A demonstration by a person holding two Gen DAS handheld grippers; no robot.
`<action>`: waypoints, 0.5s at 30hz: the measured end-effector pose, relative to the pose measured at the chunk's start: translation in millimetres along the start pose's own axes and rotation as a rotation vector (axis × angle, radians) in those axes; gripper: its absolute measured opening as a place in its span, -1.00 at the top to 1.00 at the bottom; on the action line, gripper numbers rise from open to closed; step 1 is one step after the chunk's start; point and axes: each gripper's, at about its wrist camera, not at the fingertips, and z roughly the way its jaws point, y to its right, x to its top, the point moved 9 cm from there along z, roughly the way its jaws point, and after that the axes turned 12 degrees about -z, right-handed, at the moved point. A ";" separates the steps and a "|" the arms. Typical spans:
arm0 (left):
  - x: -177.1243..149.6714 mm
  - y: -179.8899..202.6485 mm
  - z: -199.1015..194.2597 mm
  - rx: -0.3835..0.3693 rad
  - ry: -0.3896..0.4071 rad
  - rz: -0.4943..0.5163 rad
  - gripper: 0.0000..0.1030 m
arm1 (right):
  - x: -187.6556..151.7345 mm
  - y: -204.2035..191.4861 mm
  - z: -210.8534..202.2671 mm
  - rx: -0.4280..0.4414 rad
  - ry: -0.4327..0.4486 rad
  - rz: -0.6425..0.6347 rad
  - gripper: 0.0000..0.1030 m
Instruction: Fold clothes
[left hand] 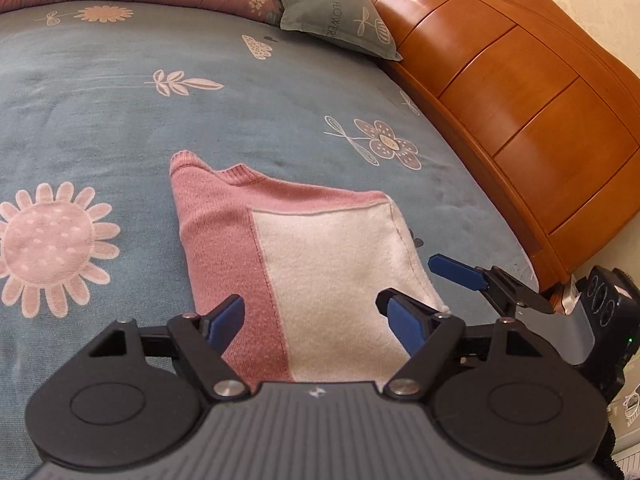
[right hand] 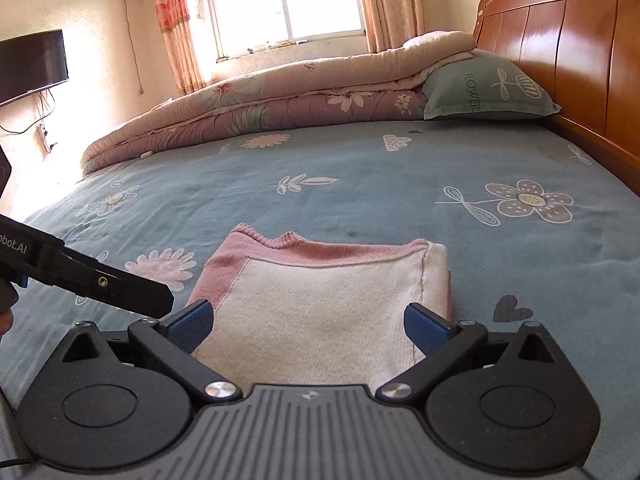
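Observation:
A pink and white knit sweater (left hand: 320,256) lies folded into a flat rectangle on the blue flowered bed sheet (left hand: 100,120). My left gripper (left hand: 310,300) hovers open over the sweater's near edge, its blue fingers spread on either side and nothing held. To its right, one blue finger (left hand: 456,270) of the right gripper shows beside the sweater's right edge. In the right wrist view the same sweater (right hand: 320,300) lies just ahead, and my right gripper (right hand: 308,308) stands open over its near edge. The left gripper's black arm (right hand: 100,282) reaches in from the left.
A wooden headboard (left hand: 520,100) runs along the right side. A grey-green pillow (right hand: 484,88) and a folded floral quilt (right hand: 260,108) lie at the far end of the bed. Beyond them are a window (right hand: 284,0) with curtains and a wall screen (right hand: 32,64).

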 end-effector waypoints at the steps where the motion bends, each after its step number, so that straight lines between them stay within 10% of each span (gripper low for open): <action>1: 2.8 1.8 3.8 0.002 -0.003 0.006 -0.53 | -8.0 3.7 8.7 -0.011 -0.032 0.008 -1.00; 15: 1.3 -12.4 51.6 0.033 -0.099 -0.019 -0.58 | -44.8 18.3 31.2 -0.050 -0.107 0.008 -1.00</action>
